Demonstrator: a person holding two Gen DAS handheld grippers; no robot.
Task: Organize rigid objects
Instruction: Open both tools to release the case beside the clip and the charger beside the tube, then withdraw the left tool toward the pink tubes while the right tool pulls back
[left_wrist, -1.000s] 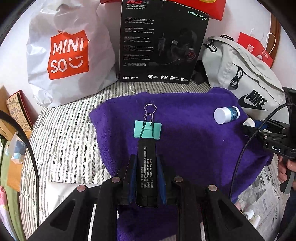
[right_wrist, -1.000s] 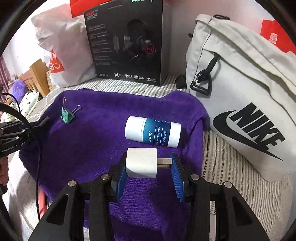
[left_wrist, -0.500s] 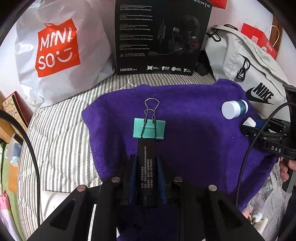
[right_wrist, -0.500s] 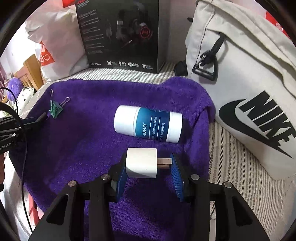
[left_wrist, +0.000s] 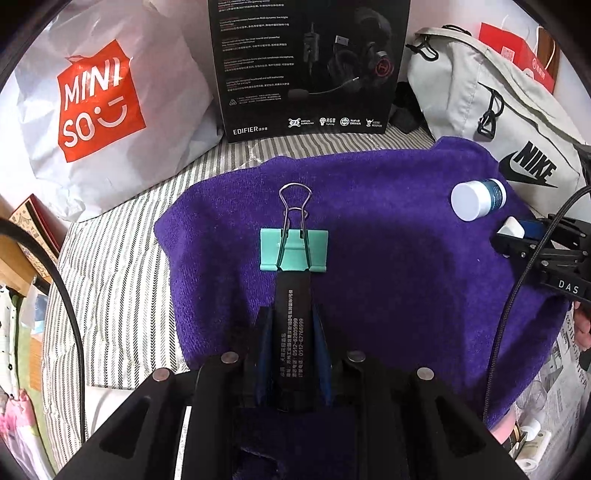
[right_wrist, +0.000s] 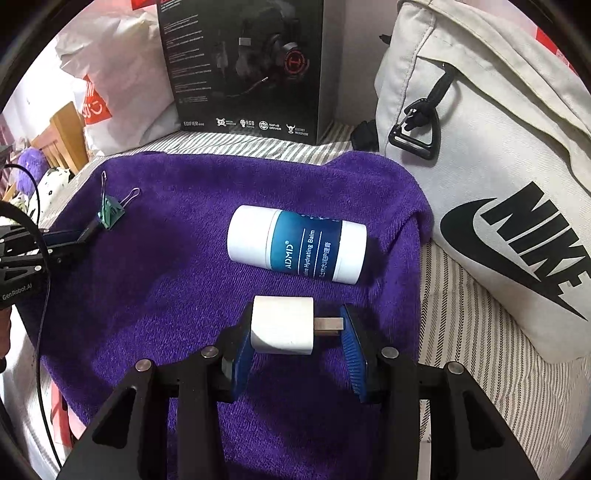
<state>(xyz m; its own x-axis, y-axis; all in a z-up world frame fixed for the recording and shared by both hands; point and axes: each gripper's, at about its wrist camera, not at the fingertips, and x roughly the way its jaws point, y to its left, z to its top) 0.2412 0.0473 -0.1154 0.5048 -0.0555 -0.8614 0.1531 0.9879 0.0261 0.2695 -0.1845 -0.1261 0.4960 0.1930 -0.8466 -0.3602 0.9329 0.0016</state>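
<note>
My left gripper (left_wrist: 291, 332) is shut on a flat black bar with white print (left_wrist: 293, 325). Its far tip reaches the near edge of a green binder clip (left_wrist: 294, 250) lying on the purple towel (left_wrist: 388, 266). My right gripper (right_wrist: 295, 332) is shut on a white plug adapter (right_wrist: 282, 325), held just above the towel (right_wrist: 177, 288). A white and blue balm bottle (right_wrist: 297, 249) lies on its side just beyond it. The bottle (left_wrist: 476, 197) and right gripper (left_wrist: 532, 243) show at the right of the left wrist view. The clip (right_wrist: 110, 214) and left gripper (right_wrist: 66, 238) show at the left of the right wrist view.
A black headset box (left_wrist: 310, 66) stands behind the towel. A white Miniso bag (left_wrist: 96, 103) is at the back left. A grey Nike bag (right_wrist: 491, 166) lies along the right side. The towel rests on striped bedding (left_wrist: 114, 258).
Both grippers have moved forward over the towel. The clip and the bottle appear closer and lower in their views. Both grips are unchanged.
</note>
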